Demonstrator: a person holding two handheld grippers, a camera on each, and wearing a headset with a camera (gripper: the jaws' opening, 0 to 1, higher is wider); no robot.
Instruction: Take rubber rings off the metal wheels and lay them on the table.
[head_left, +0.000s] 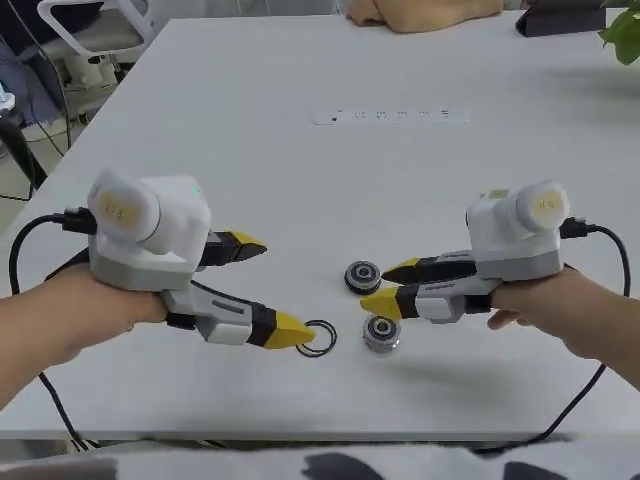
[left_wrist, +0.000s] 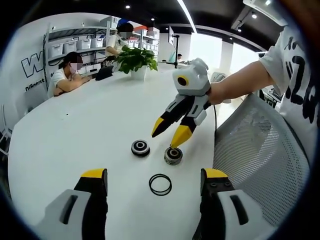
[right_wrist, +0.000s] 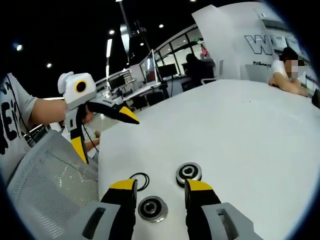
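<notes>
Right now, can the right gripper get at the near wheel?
Probably yes: the right gripper hangs over the near wheel, jaws open to either side of it, nothing between. The far wheel and loose rings lie clear.

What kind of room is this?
Probably a big shared office or lab. There is a long white table, shelves of storage boxes, and a potted plant where people sit working.

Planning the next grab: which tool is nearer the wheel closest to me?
Right. The right tool sits open just over the near wheel; the left tool is off to the side, open, by the loose rubber ring.
</notes>
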